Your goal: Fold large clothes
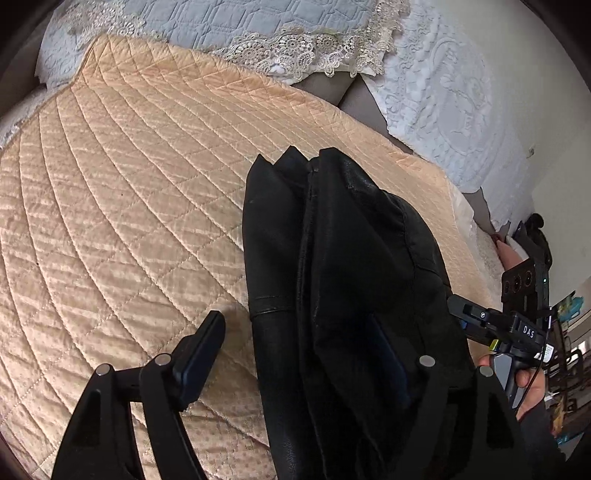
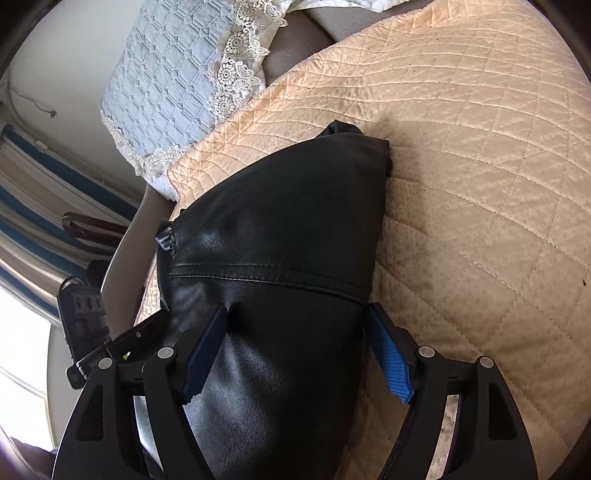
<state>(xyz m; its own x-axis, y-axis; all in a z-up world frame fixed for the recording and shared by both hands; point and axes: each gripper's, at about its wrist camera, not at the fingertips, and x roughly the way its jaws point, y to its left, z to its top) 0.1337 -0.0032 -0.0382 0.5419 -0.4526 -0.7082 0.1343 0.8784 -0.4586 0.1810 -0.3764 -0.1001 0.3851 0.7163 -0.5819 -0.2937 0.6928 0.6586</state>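
Right in front of me, my left gripper [image 1: 291,354] has its fingers spread wide apart. The left finger [image 1: 201,354] sits clear over the bedspread, touching nothing, and the right one is mostly buried behind the garment, so I can't tell whether it touches. Between and over them is the black leather jacket [image 1: 347,280], lying bunched on the peach quilted bedspread [image 1: 122,206].

Over on my right gripper [image 2: 297,350], the jaws stand wide too. The dark pad [image 2: 207,350] on the left lies against or just over the leather, I can't tell which, and the blue ribbed pad [image 2: 389,354] on the right stands just off the jacket's edge. It's a straddle, not a clamp.

The jacket [image 2: 273,236] runs long from near to far in both views: its wide lower part is under my fingers and it narrows towards a folded, pointed end further up the bed. A stitched seam crosses it just beyond my right fingertips. In the left view the far end shows several stacked folds pointing away from me.

To the right in the left view I can see the other gripper [image 1: 491,321] held in a hand [image 1: 532,384], just beside the jacket's right edge.

Further off, past the bedspread's edge, there's a pale blue quilted cover with lace trim [image 1: 258,29], and a white embossed cover [image 1: 443,96] to its right.
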